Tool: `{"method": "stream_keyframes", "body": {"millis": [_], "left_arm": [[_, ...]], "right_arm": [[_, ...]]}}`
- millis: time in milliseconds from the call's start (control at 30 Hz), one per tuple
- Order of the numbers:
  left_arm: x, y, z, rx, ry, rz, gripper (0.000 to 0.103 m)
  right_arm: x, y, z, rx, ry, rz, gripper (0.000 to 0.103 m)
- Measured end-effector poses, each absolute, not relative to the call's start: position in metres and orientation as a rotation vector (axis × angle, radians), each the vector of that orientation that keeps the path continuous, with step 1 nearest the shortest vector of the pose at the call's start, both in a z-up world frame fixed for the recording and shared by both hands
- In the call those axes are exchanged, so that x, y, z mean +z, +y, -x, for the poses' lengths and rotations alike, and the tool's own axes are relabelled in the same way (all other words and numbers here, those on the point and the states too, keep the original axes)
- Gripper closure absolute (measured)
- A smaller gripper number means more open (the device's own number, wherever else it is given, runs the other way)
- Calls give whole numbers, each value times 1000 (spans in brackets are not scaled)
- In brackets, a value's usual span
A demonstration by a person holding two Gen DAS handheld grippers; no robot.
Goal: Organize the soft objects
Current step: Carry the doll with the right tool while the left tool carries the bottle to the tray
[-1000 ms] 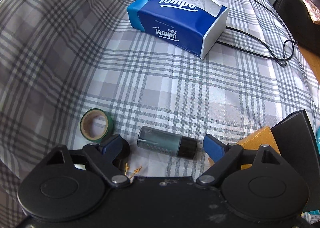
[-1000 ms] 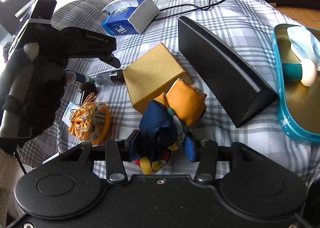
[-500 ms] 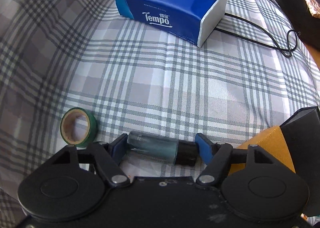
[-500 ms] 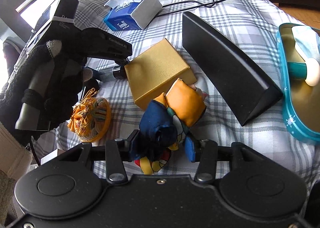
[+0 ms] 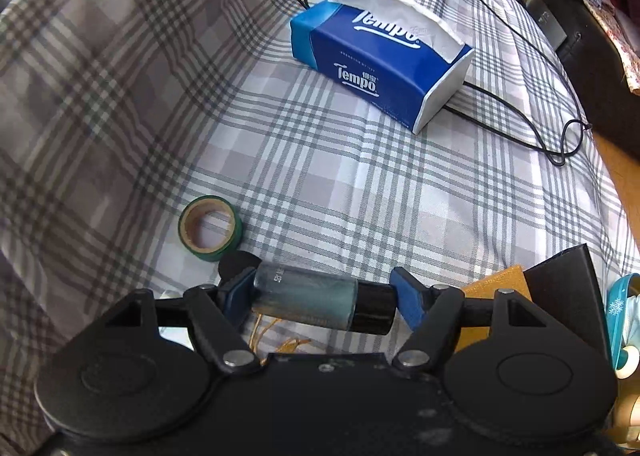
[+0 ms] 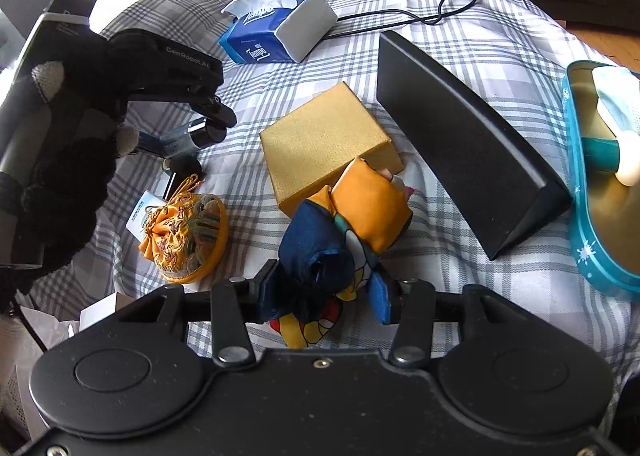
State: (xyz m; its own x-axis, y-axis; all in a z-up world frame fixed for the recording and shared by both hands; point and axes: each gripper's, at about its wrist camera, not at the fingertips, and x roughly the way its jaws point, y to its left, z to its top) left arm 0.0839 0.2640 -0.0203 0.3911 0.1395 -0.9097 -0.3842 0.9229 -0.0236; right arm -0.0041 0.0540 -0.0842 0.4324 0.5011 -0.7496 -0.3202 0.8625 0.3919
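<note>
My left gripper (image 5: 324, 296) is shut on a small teal glass bottle with a black cap (image 5: 316, 302), held lengthwise between the blue pads and lifted just above the plaid bedsheet; it also shows in the right wrist view (image 6: 192, 136). My right gripper (image 6: 324, 288) is shut on a bunched silk scarf, navy and orange (image 6: 344, 224), which rests against a gold box (image 6: 324, 140). An orange embroidered pouch (image 6: 188, 236) lies to the left of the scarf.
A blue Tempo tissue pack (image 5: 376, 60) and a black cable (image 5: 532, 112) lie further back. A green tape roll (image 5: 210, 226) sits near the bottle. A long black wedge (image 6: 468, 140) and a teal tray (image 6: 600, 184) holding items lie to the right.
My left gripper moved forward around the bottle, closed on it end to end and raised it off the sheet. My right gripper has kept its hold on the scarf.
</note>
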Motion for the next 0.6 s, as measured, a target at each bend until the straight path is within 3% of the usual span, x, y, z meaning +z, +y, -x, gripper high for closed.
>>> {"method": "stream_keyframes", "body": {"millis": [300, 600], "left_arm": [[24, 229, -33, 300, 1065, 223, 33], [46, 172, -5, 153, 1034, 183, 33]], "right_arm": [[-80, 46, 11, 531, 986, -210, 55], [-34, -10, 28, 493, 924, -317, 55]]}}
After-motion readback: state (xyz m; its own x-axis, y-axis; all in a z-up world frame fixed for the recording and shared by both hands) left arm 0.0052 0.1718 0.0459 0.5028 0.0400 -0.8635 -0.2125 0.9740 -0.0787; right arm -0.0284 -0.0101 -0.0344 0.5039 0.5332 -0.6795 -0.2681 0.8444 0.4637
